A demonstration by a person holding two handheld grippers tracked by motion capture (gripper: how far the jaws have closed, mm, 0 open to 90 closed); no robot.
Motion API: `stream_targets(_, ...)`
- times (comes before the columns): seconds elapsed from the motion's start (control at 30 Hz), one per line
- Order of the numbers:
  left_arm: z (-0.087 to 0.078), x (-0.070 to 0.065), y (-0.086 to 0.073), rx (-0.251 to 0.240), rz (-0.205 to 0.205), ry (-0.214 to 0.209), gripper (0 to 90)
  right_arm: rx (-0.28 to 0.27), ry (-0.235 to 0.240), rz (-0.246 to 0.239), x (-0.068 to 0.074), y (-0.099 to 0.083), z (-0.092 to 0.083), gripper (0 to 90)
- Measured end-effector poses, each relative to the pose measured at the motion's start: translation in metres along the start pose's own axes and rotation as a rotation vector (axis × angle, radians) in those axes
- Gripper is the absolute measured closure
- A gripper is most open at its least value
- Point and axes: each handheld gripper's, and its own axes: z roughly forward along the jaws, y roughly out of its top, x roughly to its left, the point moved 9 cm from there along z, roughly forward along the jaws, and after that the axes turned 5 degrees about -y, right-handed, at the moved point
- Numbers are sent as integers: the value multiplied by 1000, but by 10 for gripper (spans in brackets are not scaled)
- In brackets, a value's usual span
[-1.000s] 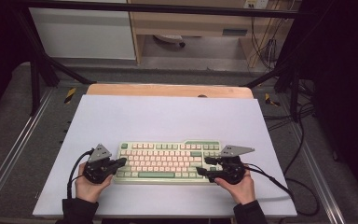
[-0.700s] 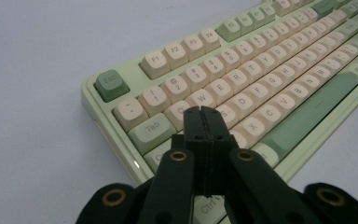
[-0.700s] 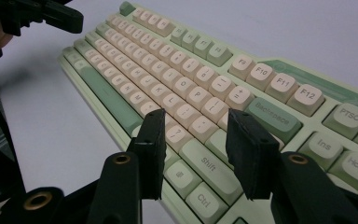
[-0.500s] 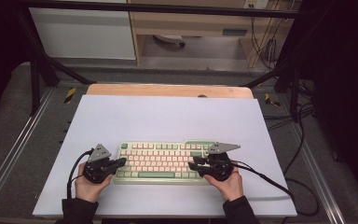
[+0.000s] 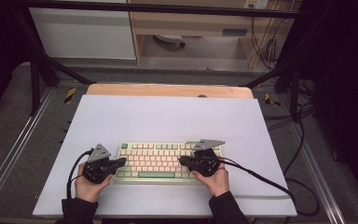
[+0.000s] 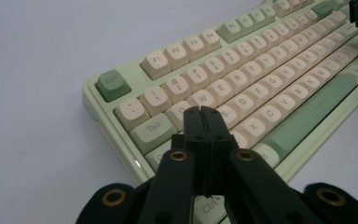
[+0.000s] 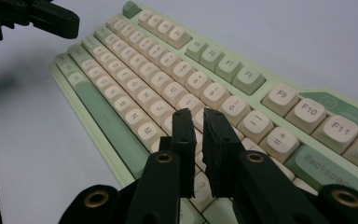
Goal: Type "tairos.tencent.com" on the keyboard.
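Observation:
A pale green keyboard with cream and green keys lies flat near the front of the white table. My left gripper is at its left end. In the left gripper view the jaws are pressed together, and the left gripper hovers over the keyboard near the Tab and A keys. My right gripper reaches over the right half, pointing left. In the right gripper view the right gripper has a narrow gap with nothing in it, above the keyboard around the right-hand letter keys.
A person's hands hold both grippers from the front edge. The right gripper's cable trails off the table's right side. A wooden strip runs along the far edge. The white surface beyond the keyboard is bare.
My right gripper has slid left from the keyboard's right end to over its keys. The left gripper has stayed put.

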Motion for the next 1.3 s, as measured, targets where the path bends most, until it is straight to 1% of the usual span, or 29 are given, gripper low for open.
stream_targets(0.07, 0, 0, 0, 0, 0, -2, 900, -11, -7, -6, 1, 3, 3, 871)
stream_targets(0.1, 0, 0, 0, 1, 1, -3, 900, -23, -5, 3, 1, 6, 5, 888)
stream_targets(0.2, 0, 0, 0, 3, 2, -4, 900, -27, -14, 13, 1, 8, 8, 897)
stream_targets(0.27, 0, 0, 0, 2, 3, -4, 900, -28, -19, 12, 0, 9, 10, 900)
stream_targets(0.3, 1, 0, 0, 0, 1, -4, 900, -22, -16, 17, 1, 9, 11, 900)
stream_targets(0.37, 0, 0, 0, 3, 2, -5, 900, -12, -18, 0, 2, 11, 15, 900)
stream_targets(0.47, 0, 0, 0, 2, 3, -4, 900, -11, -12, 7, 4, 13, 19, 900)
stream_targets(0.67, 0, 0, 0, 0, 2, -5, 900, 0, -11, -3, 8, 17, 29, 900)
stream_targets(0.73, 0, -1, 0, -1, 3, -5, 900, 0, -12, 10, 8, 19, 34, 900)
stream_targets(1.03, 0, -1, 0, -2, 3, -7, 900, 32, -14, -7, 11, 16, 48, 900)
stream_targets(1.27, 0, -1, 0, -1, 4, -7, 900, 50, -23, -20, 10, 12, 50, 900)
stream_targets(1.3, 0, -1, 0, -1, 5, -6, 900, 51, -24, -16, 10, 12, 51, 900)
